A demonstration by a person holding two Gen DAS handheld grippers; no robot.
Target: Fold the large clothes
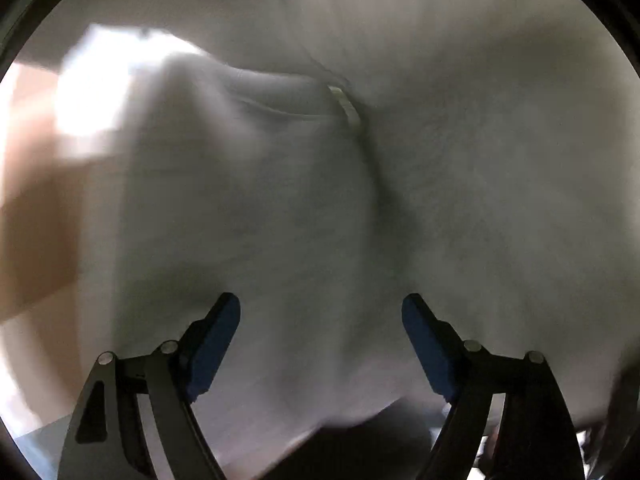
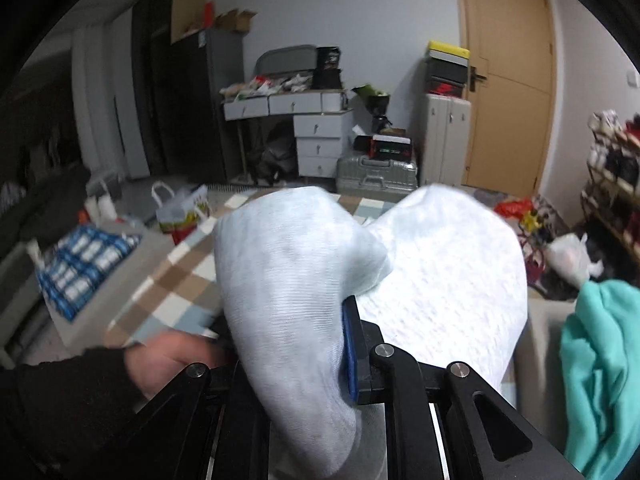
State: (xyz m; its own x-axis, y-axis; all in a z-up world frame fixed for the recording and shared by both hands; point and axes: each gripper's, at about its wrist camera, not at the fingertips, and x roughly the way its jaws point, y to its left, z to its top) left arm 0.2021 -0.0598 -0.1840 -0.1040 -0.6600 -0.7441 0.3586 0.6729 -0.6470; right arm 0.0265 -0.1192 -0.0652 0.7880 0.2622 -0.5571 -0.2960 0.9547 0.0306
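A large white garment (image 1: 280, 200) fills the blurred left wrist view, with a seam and a small pale label (image 1: 345, 105) near the top middle. My left gripper (image 1: 320, 300) hovers close over it, open, its blue pads (image 1: 216, 340) wide apart and nothing pinched between them. In the right wrist view my right gripper (image 2: 338, 312) is shut on the same white garment (image 2: 288, 280). The cloth bunches up in two humps over the fingers. One blue pad (image 2: 351, 344) shows; the other finger is hidden under cloth.
A hand in a black sleeve (image 2: 172, 356) is at lower left beside the right gripper. A teal garment (image 2: 600, 360) lies at right. Beyond are a checked cloth surface (image 2: 180, 280), a shopping bag (image 2: 182, 212), a silver suitcase (image 2: 376, 174), drawers and a door (image 2: 508, 80).
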